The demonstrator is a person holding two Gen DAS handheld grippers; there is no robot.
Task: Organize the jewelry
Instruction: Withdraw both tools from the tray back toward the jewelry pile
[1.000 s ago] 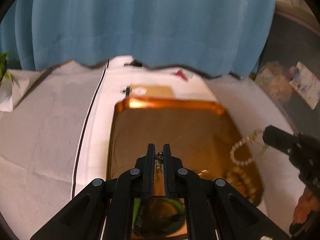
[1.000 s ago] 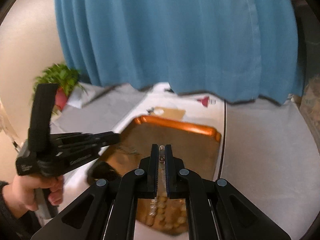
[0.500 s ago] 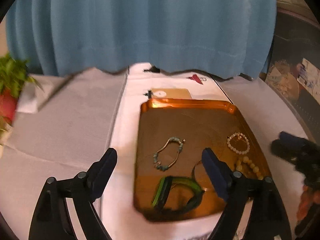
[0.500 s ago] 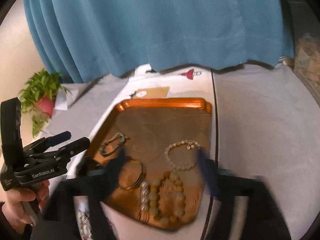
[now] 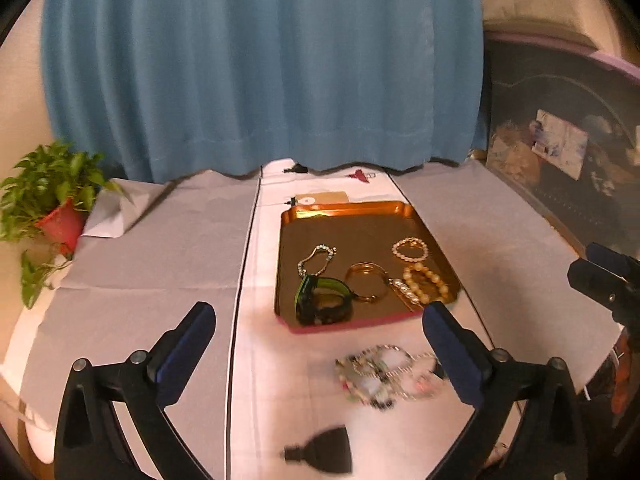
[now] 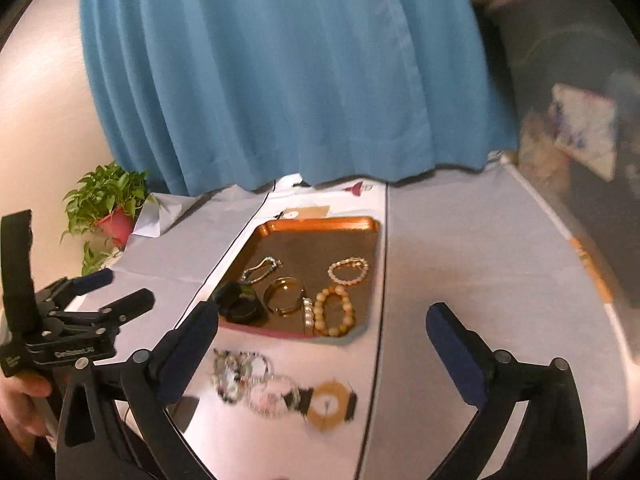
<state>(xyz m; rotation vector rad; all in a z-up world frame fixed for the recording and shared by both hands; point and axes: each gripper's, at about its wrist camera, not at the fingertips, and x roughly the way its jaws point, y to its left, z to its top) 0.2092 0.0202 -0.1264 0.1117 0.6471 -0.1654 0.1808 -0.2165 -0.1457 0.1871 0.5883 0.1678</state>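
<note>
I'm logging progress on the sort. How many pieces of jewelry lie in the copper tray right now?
6 in the copper tray: silver chain bracelet far left, black-green band near left, gold bangle centre, pearl bracelet far right, amber bead bracelet and white bead strand near right. More could be hidden.

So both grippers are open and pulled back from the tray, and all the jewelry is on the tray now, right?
Not all. Both views show a tangle of bracelets on the cloth just in front of the tray. The left gripper and right gripper are open and off it.

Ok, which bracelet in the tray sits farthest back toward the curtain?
The small pale beaded bracelet at the tray's right side; the others lie nearer the front edge.
</note>
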